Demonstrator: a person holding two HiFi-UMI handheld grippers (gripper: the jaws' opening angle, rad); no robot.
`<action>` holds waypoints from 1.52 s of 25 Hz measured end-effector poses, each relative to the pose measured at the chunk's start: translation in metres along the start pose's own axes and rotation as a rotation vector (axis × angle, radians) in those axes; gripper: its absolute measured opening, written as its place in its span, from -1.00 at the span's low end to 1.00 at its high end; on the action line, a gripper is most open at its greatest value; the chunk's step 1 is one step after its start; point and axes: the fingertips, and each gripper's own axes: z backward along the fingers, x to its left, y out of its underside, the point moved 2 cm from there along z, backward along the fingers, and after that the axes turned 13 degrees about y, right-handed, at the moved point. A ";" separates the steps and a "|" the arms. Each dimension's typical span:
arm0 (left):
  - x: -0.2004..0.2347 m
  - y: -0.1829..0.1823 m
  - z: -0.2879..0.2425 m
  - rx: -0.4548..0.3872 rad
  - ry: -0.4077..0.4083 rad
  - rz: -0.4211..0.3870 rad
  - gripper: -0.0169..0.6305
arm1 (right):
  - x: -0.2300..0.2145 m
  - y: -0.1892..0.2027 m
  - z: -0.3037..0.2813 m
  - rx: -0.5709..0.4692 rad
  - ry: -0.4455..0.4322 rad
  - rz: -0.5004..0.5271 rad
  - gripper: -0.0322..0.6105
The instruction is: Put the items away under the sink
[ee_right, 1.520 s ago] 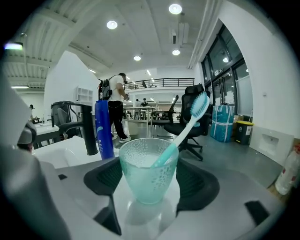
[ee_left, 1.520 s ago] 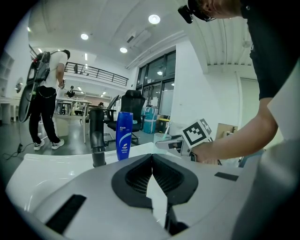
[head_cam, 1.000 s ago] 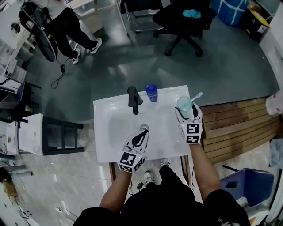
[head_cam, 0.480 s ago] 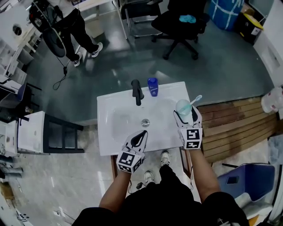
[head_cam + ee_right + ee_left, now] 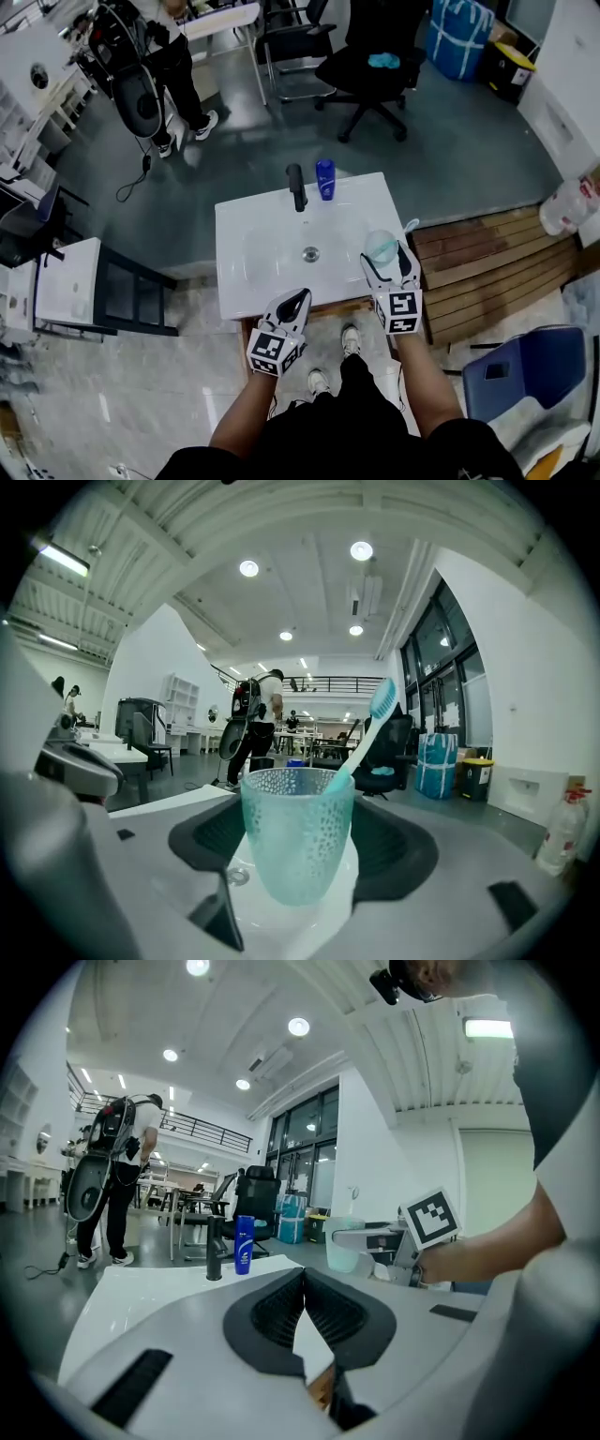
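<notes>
A pale green cup [image 5: 295, 832] with a turquoise toothbrush [image 5: 364, 733] in it is held between the jaws of my right gripper [image 5: 386, 261], at the white sink's [image 5: 244, 286] right front corner. In the head view the cup [image 5: 380, 246] shows just ahead of the gripper's marker cube. My left gripper [image 5: 292, 302] is at the sink's front edge, jaws shut with nothing between them. At the back of the sink stand a blue bottle [image 5: 324, 178] and a black faucet [image 5: 296, 187]. The bottle [image 5: 244, 1244] and faucet [image 5: 215, 1258] also appear in the left gripper view.
A wooden slatted platform [image 5: 487, 272] lies right of the sink. A black-framed white side unit [image 5: 94, 291] stands to the left. Behind are an office chair [image 5: 370, 66], a standing person [image 5: 164, 56], a blue bag [image 5: 457, 37] and a white jug [image 5: 562, 206].
Both grippers have drawn back toward the sink's front edge. The right one carries the cup and toothbrush with it. The head view has shifted back.
</notes>
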 end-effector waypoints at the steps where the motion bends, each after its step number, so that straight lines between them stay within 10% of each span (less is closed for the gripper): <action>1: -0.004 0.000 0.005 -0.004 0.004 -0.001 -0.89 | 0.003 -0.001 0.009 -0.005 0.000 0.001 0.23; 38: -0.080 0.050 0.037 -0.009 -0.243 0.064 -0.89 | 0.040 0.027 0.127 -0.094 -0.279 -0.046 0.23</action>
